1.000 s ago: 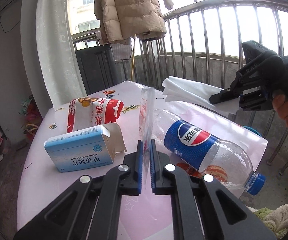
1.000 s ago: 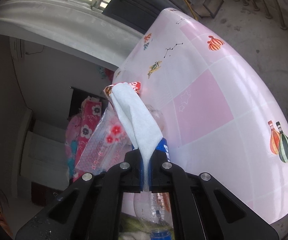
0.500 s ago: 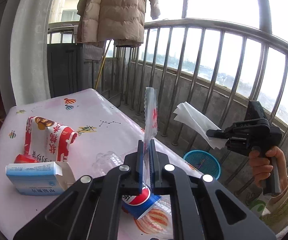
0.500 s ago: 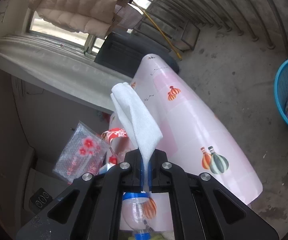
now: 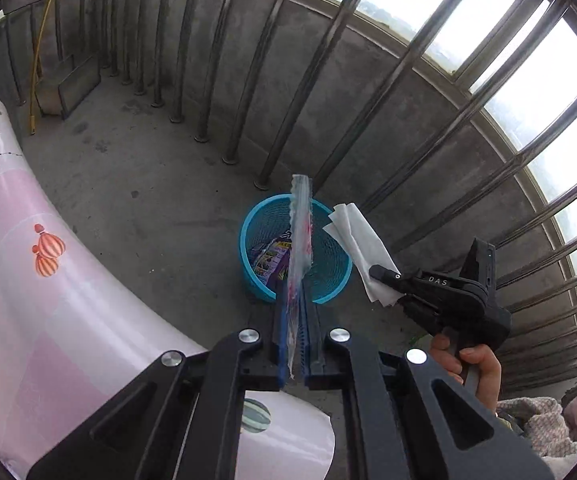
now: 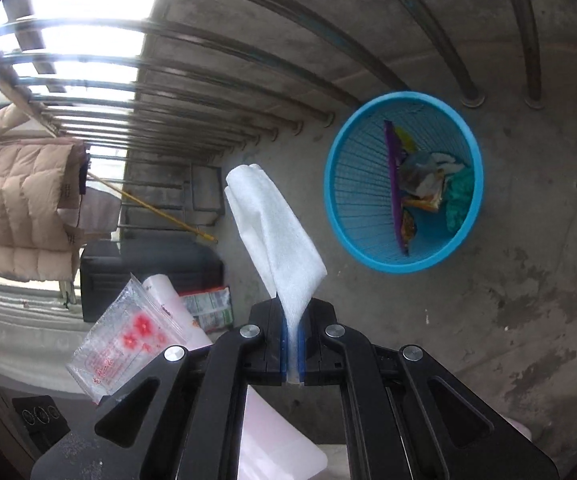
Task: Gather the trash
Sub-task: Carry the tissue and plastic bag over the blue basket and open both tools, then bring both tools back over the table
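My left gripper (image 5: pixel 296 312) is shut on a clear plastic bag with red flower print (image 5: pixel 301 236), held edge-on above the blue mesh trash basket (image 5: pixel 254 276) on the concrete floor. The bag also shows in the right wrist view (image 6: pixel 128 336). My right gripper (image 6: pixel 292 344) is shut on a white tissue (image 6: pixel 276 232), left of and above the basket (image 6: pixel 338 216). In the left wrist view the right gripper (image 5: pixel 386 274) holds the tissue (image 5: pixel 362 248) beside the basket's right rim. The basket holds several wrappers (image 6: pixel 416 184).
The pink table's edge (image 5: pixel 48 320) lies at the lower left. A metal balcony railing (image 5: pixel 368 120) runs behind the basket. A beige coat (image 6: pixel 16 208) hangs over a dark bin (image 6: pixel 148 268). Cloth (image 5: pixel 544 428) lies at the lower right.
Both grippers have swung away from the table and down toward the floor basket, each still holding its item. The bottle, box and packet on the table have left view.
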A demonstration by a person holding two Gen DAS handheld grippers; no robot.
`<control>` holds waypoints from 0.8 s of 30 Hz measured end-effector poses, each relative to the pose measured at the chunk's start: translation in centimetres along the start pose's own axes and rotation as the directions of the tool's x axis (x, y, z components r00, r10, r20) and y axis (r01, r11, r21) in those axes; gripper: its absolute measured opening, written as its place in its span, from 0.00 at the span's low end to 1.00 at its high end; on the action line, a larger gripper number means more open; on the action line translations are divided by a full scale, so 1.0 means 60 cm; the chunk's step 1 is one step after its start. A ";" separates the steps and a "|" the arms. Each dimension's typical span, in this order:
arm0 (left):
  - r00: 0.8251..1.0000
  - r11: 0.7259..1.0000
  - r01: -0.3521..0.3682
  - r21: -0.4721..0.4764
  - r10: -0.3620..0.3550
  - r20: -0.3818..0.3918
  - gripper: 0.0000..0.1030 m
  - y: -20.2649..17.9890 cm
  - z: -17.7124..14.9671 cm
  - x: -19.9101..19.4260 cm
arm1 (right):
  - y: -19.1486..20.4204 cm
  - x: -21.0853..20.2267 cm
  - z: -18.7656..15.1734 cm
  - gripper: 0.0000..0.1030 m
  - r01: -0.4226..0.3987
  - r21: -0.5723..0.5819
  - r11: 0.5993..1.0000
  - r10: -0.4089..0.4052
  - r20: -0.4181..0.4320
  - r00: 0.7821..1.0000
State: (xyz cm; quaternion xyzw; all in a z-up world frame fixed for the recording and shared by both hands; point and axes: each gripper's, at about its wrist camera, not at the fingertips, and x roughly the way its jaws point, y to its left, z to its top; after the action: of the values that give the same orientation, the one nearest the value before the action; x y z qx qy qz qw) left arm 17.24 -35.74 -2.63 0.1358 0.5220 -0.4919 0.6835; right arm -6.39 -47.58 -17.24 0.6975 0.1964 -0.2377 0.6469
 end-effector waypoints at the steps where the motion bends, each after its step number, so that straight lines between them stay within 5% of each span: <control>1: 0.999 1.000 0.000 0.019 0.000 -0.034 0.05 -0.012 0.012 0.035 | -0.013 0.008 0.012 0.04 0.008 0.023 1.000 -0.008 0.006 1.000; 8: 0.986 0.995 -0.020 0.099 0.037 -0.164 0.06 -0.067 0.088 0.243 | -0.082 0.068 0.094 0.09 0.073 0.144 0.987 -0.080 0.044 0.996; 9: 0.984 0.992 -0.015 0.127 0.037 -0.173 0.14 -0.074 0.094 0.268 | -0.092 0.080 0.108 0.14 0.084 0.153 0.985 -0.092 0.046 0.995; 11: 0.981 0.983 -0.059 0.173 0.090 -0.175 0.38 -0.080 0.100 0.305 | -0.113 0.105 0.127 0.43 0.118 0.173 0.978 -0.125 0.028 0.992; 12: 0.979 0.981 -0.079 0.177 0.110 -0.172 0.50 -0.080 0.101 0.319 | -0.125 0.116 0.133 0.48 0.139 0.191 0.972 -0.144 0.015 0.989; 13: 0.978 0.983 -0.084 0.162 0.112 -0.174 0.50 -0.078 0.103 0.329 | -0.137 0.126 0.137 0.48 0.155 0.208 0.966 -0.158 -0.001 0.987; 17: 0.982 1.000 -0.016 0.009 0.017 -0.186 0.50 -0.043 0.109 0.322 | -0.170 0.135 0.137 0.48 0.163 0.244 0.956 -0.163 -0.021 0.986; 24: 0.994 0.999 -0.033 0.006 0.033 -0.102 0.50 -0.032 0.125 0.250 | -0.154 0.115 0.125 0.49 0.133 0.196 0.972 -0.137 0.009 0.990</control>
State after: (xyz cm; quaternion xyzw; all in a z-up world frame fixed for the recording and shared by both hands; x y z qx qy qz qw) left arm 19.56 -49.88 -11.59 0.1709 0.5529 -0.4743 0.6635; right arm -6.74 -54.50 -29.13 0.7397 0.2118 -0.3071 0.5600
